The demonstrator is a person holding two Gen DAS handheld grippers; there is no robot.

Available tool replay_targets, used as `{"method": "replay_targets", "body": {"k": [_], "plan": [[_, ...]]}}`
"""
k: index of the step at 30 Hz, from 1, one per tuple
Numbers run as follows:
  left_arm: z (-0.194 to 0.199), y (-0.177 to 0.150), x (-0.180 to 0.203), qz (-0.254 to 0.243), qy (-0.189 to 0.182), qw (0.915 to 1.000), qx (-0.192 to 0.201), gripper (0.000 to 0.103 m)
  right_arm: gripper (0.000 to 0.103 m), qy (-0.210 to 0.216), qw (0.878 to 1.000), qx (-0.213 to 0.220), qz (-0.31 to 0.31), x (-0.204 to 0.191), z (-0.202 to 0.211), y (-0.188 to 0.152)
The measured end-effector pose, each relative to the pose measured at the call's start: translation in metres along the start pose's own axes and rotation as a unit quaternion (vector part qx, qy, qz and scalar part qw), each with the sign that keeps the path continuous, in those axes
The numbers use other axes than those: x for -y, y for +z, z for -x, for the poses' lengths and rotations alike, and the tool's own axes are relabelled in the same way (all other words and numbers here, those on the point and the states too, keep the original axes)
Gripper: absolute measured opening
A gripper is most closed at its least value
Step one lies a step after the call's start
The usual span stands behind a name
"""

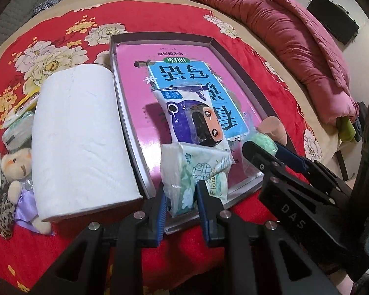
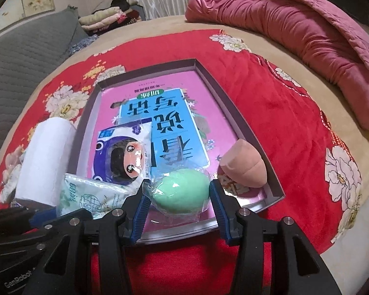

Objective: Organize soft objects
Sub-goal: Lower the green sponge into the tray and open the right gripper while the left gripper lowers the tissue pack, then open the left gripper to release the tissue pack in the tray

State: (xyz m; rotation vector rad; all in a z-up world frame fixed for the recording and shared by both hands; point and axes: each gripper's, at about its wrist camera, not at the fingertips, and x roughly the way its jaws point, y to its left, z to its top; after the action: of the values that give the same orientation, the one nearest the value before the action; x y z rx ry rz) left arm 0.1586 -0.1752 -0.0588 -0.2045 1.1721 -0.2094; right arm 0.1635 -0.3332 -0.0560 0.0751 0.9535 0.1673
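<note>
A shallow grey box [image 1: 125,103] [image 2: 236,103] with a pink book in it lies on the red floral bedspread. My left gripper [image 1: 180,194] is shut on a green-and-white tissue pack [image 1: 196,172] [image 2: 91,196] over the box's near edge. My right gripper [image 2: 179,194] [image 1: 263,152] is shut on a green egg-shaped sponge in clear wrap [image 2: 182,189] [image 1: 264,140], also over the near edge. A purple cartoon packet [image 1: 196,120] [image 2: 125,154] and a peach sponge [image 2: 243,167] [image 1: 273,125] lie inside the box.
A big white paper roll [image 1: 81,137] [image 2: 44,162] lies left of the box. A small teddy bear [image 1: 17,169] and other packets [image 1: 17,127] lie further left. A rumpled pink quilt [image 1: 295,36] [image 2: 307,32] runs along the bed's right side.
</note>
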Motion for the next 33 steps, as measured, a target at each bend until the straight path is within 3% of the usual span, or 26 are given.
{"method": "replay_targets", "body": {"k": [13,17,20,24,29,33], "plan": [[-0.001,0.000,-0.002,0.007,-0.001,1.0000,-0.002,0.024,0.051,0.016,1.000,-0.004,0.006,-0.004,-0.003,0.002],[0.000,-0.001,-0.001,0.004,0.001,1.0000,-0.001,0.024,0.060,0.012,1.000,-0.002,0.016,-0.008,-0.003,0.002],[0.000,0.000,-0.001,0.007,-0.001,1.0000,-0.003,0.024,0.061,0.017,1.000,0.006,0.017,-0.010,-0.001,0.002],[-0.001,0.001,-0.001,0.006,0.001,1.0000,-0.004,0.024,0.064,0.010,0.999,0.036,0.002,-0.006,0.010,0.004],[-0.002,0.004,0.002,0.005,0.001,1.0000,-0.006,0.024,0.074,0.007,0.992,0.118,-0.045,0.014,0.038,0.008],[-0.005,0.007,0.006,0.000,0.004,1.0000,-0.007,0.026,0.074,0.003,0.990,0.122,-0.077,0.029,0.038,0.010]]}}
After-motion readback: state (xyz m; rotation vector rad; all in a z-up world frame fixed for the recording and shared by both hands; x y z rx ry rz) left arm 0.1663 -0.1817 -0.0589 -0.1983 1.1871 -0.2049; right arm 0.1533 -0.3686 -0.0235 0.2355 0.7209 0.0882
